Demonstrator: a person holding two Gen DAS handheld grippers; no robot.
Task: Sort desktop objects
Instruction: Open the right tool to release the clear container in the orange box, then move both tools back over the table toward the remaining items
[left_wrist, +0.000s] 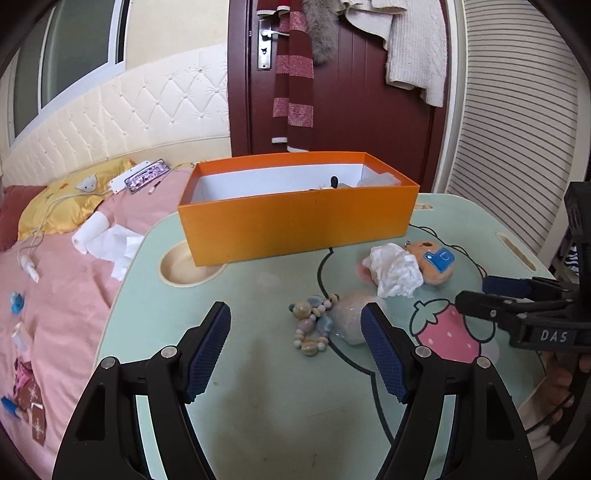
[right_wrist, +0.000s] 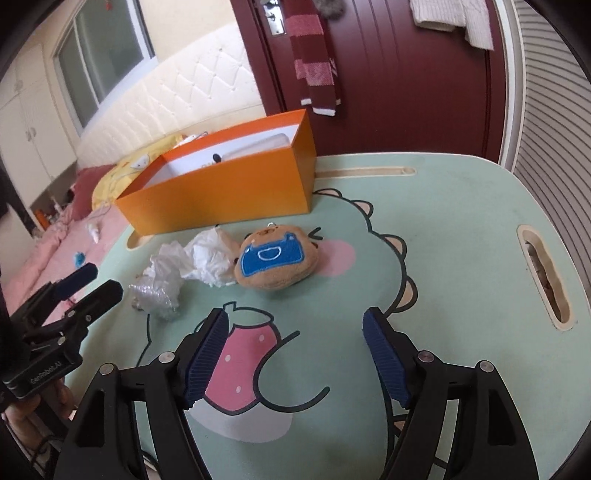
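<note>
Both the left gripper (left_wrist: 295, 332) and right gripper (right_wrist: 295, 347) are spread, empty. The plush toy (right_wrist: 277, 258) should be pinched gently and carried to the orange box (right_wrist: 221, 184).

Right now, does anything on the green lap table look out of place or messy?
Yes. A crumpled white tissue lies against the brown plush toy, with a wad of clear plastic wrap and a bead bracelet beside them. All sit loose on the table outside the orange box.
</note>
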